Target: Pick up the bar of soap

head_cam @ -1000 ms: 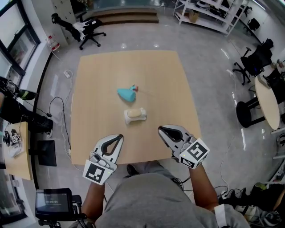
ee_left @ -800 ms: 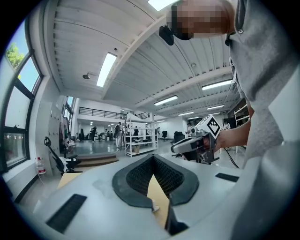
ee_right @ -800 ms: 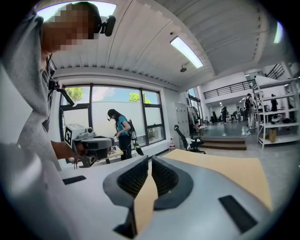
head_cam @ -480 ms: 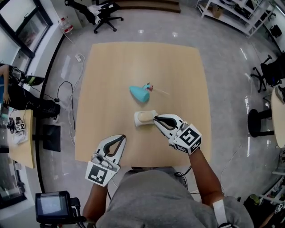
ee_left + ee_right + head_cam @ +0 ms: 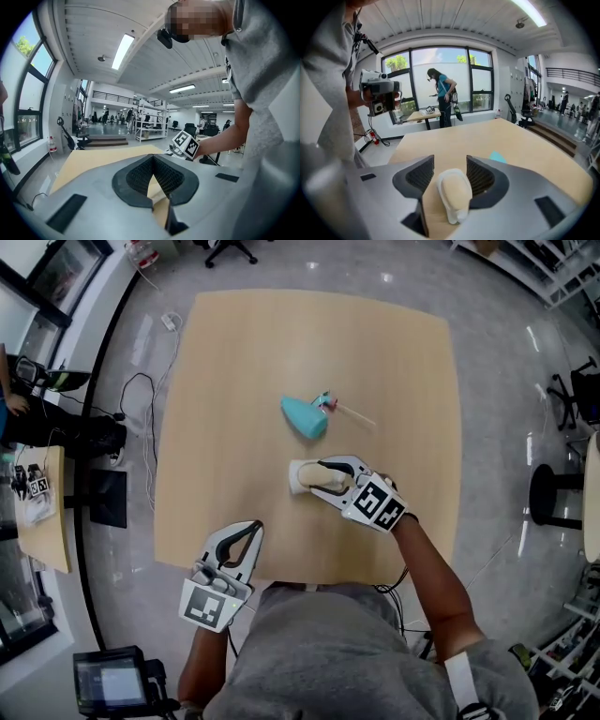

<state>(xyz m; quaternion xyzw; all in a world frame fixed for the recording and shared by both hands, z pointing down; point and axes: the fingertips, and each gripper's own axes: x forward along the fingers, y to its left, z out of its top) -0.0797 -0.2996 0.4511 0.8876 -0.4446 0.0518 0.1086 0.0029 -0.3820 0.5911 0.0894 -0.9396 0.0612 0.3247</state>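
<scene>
- Right gripper [image 5: 326,476], which was beside the near edge of the table [image 5: 234,381] a second ago, now reaches inward and straddles the bar of soap [image 5: 454,187].
- Fingers: the right jaws are opening and stand wide, with the bar between them and the pads not pressing. The left gripper [image 5: 248,529], at the near edge toward the left corner, has its jaws together on nothing.
- Position: the bar lies in a white dish [image 5: 449,213] mid-table, nearer the near edge. A teal object [image 5: 305,416] sits just beyond it.
- Orientation: its long axis runs roughly parallel to the near edge — in line with the right jaws, which would close across its short width.
- Risk: the pads may catch the dish rim instead of the bar, lifting or tipping both. The rounded, likely slick bar could also squirt out.
</scene>
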